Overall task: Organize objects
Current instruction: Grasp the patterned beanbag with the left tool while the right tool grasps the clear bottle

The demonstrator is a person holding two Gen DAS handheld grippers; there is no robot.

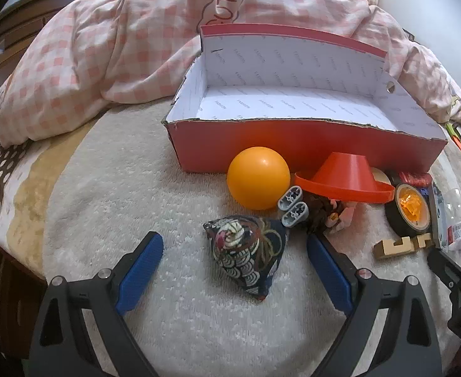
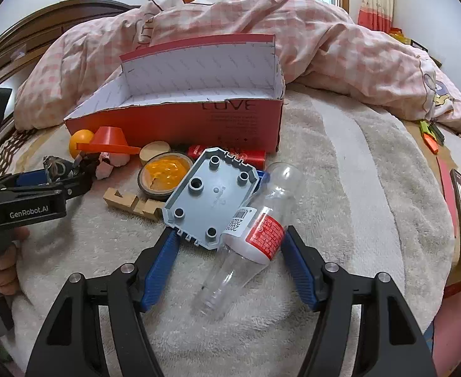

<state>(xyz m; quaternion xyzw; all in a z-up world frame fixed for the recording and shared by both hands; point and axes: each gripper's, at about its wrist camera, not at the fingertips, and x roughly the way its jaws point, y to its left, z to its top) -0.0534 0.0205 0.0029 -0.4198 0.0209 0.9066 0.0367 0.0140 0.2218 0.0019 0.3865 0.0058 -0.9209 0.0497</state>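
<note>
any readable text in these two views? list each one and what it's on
"FASHION", repeated across the white lining of the red box.
"LOVE", on the red box's outer wall; the small lines under it are too small to read.
"GenRobot.AI", on the left gripper body.
"CUT…", partly folded, on the checked quilt.
"202…", cut-off digits, on the clear bottle label; its red panel is too fine to read.
"DAS", cut off, on the right gripper body.

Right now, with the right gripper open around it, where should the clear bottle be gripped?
Grip the bottle across its labelled middle, coming down from above. It lies on its side on the towel, neck toward the camera, and the right gripper already straddles the label. The neck is narrower and probably slicker, and the grey plate crowds the left side.
</note>
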